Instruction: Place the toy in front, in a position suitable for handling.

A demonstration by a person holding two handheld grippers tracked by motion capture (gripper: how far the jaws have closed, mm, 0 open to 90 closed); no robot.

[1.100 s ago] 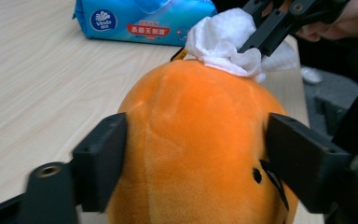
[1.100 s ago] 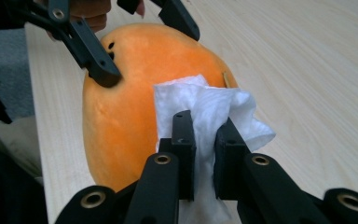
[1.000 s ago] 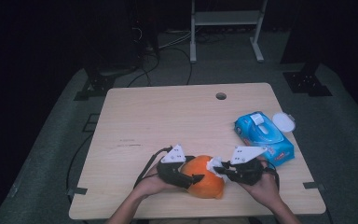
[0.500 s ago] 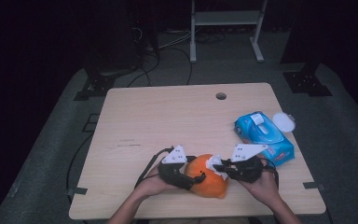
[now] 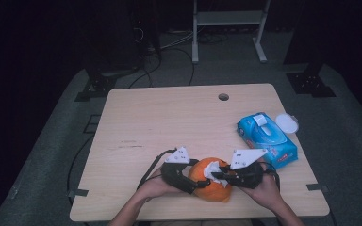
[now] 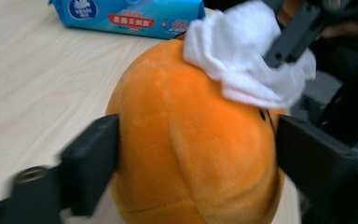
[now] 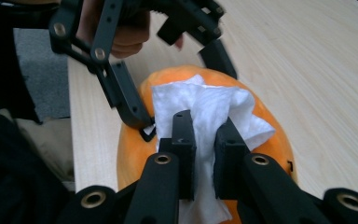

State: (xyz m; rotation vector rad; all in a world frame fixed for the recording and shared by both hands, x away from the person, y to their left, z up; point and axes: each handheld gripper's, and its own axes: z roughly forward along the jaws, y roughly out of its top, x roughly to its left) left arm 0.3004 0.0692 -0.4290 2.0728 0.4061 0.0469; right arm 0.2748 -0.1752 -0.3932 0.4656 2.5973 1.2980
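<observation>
An orange plush toy (image 5: pixel 213 188) lies near the table's front edge, between both hands. My left gripper (image 5: pixel 199 175) straddles it, and its jaws have just been opening. In the left gripper view the toy (image 6: pixel 191 140) is between my left gripper's (image 6: pixel 198 154) jaws, one pad on each flank. My right gripper (image 7: pixel 205 126) is shut on a crumpled white tissue (image 7: pixel 209 105). The tissue (image 5: pixel 211 168) rests on top of the toy (image 7: pixel 270 140).
A blue pack of wet wipes (image 5: pixel 266 139) lies at the right of the wooden table (image 5: pixel 169 122), with a round white lid (image 5: pixel 286 122) beside it. A cable hole (image 5: pixel 223 97) sits near the far edge. Dark floor and stands surround the table.
The left gripper has shifted slightly against the toy's left side. The right hand and the tissue stay where they were.
</observation>
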